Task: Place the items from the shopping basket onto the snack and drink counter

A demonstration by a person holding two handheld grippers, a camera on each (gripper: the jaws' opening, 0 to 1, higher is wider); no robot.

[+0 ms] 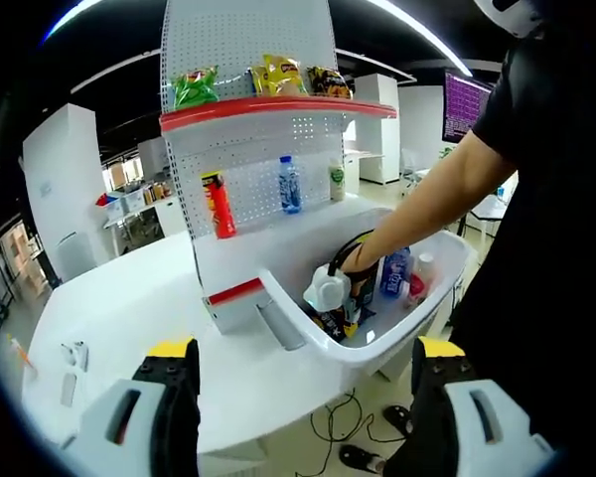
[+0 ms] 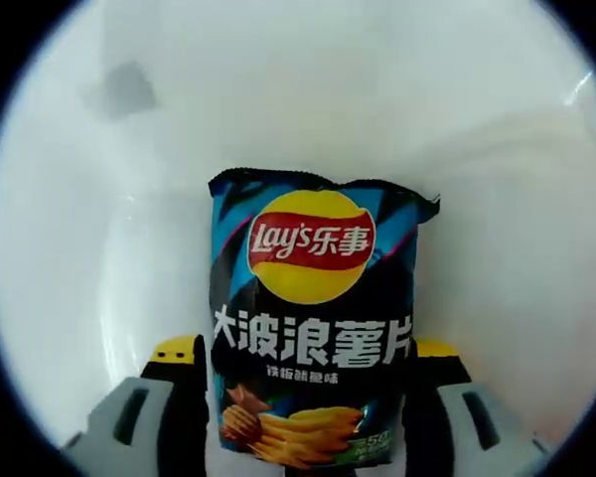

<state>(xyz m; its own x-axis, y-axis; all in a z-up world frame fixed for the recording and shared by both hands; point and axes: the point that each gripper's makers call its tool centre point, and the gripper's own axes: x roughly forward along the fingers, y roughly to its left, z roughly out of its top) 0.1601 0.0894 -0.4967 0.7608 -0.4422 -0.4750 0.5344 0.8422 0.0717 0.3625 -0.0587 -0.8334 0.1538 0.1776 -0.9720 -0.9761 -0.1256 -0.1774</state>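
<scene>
A black and blue Lay's chips bag lies on the white floor of the shopping basket. My right gripper stands open around it, one yellow-tipped finger close to each side edge of the uncrushed bag. In the left gripper view the white basket sits on the table's near edge, and a person's arm reaches into it, the hand holding the right gripper's white body. A blue bottle and a red item also lie inside. My left gripper hovers open and holds nothing, in front of the basket.
The snack counter is a white pegboard stand behind the basket. Its red-edged upper shelf holds green, yellow and dark chip bags. Below stand a red tube, a water bottle and a green-labelled bottle.
</scene>
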